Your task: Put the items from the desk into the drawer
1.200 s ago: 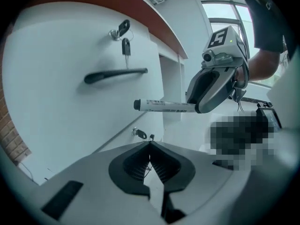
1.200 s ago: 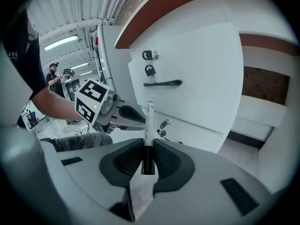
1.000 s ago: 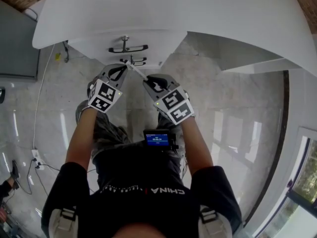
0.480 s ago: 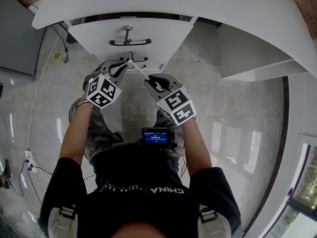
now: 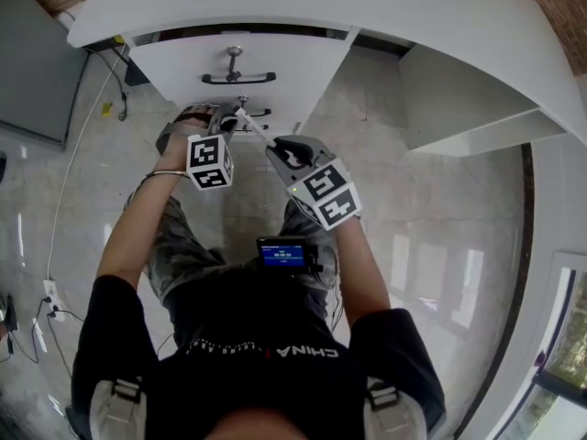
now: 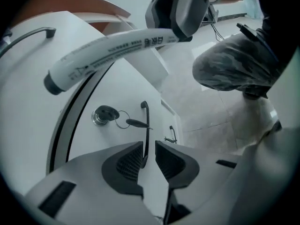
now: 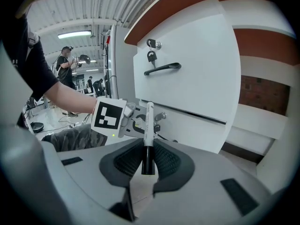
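- Two hand-held grippers, one marker pen, one white desk (image 5: 321, 7) with a drawer unit under it. The left gripper view shows three black bar handles on the drawer fronts, and the right gripper view shows two keyed locks.
- Left gripper (image 5: 224, 120): it is at the far left of the pair, tilted down against the second drawer front. Its marker cube (image 5: 209, 161) faces up toward the head camera.
- In its own view, the left gripper (image 6: 146, 150) has its ribbed pads only slightly apart. The second drawer's handle (image 6: 146, 125) runs into the narrow gap between them.
- The handle's lower end lies against or just beside the left pad, and a strip of white drawer front shows between the handle and the right pad. The pads do not clamp it.
- A lock with a key on a ring (image 6: 104, 115) sits just left of that handle.
- Top drawer handle (image 5: 238, 78): it is above the left gripper, with nothing touching it, and its own lock and key are above it.
- Marker pen (image 5: 257, 128): it has a white barrel and slants in the air between the two grippers, in front of the drawer fronts and below the desk edge.
- Its free end is just beside the left gripper. In the left gripper view the pen (image 6: 108, 48) crosses overhead, printed side down.
- Right gripper (image 5: 278, 149): it is right of the pen, with its marker cube (image 5: 326, 193) nearer the person.
- In its own view, the right gripper (image 7: 147, 152) has its pads closed onto the pen's dark end (image 7: 148, 161). The white barrel (image 7: 149, 123) stands straight up out of them.
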